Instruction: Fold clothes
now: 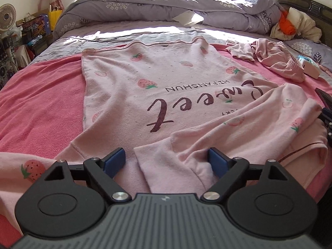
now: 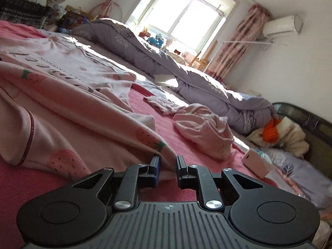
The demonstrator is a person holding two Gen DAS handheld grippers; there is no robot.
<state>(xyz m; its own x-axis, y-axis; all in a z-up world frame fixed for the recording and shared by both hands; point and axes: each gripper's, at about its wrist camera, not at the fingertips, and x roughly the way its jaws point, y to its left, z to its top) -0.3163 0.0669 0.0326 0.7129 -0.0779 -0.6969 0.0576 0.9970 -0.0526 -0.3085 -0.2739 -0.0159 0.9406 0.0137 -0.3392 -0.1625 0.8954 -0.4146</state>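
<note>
A pale pink strawberry-print shirt (image 1: 145, 87) with "Sweet" lettering lies spread on the pink bed sheet (image 1: 41, 103). One sleeve (image 1: 176, 166) is folded across its body. My left gripper (image 1: 167, 161) stands wide open just over that sleeve's cuff, the cloth lying between its blue pads. In the right wrist view the shirt (image 2: 62, 108) rises in folds at the left. My right gripper (image 2: 167, 167) sits low on the sheet at the shirt's edge. Its jaws are narrow with a gap showing, and a thin hem lies between them. Part of the right gripper (image 1: 326, 114) shows at the left view's right edge.
Crumpled pink trousers (image 1: 276, 58) (image 2: 207, 132) lie further up the bed. Beside them is a small pink-and-white box (image 1: 309, 66) (image 2: 256, 164). A rolled grey floral duvet (image 1: 145, 8) (image 2: 166, 62) runs along the far side. A clothes pile (image 1: 290, 22) sits by the dark headboard (image 2: 311, 122).
</note>
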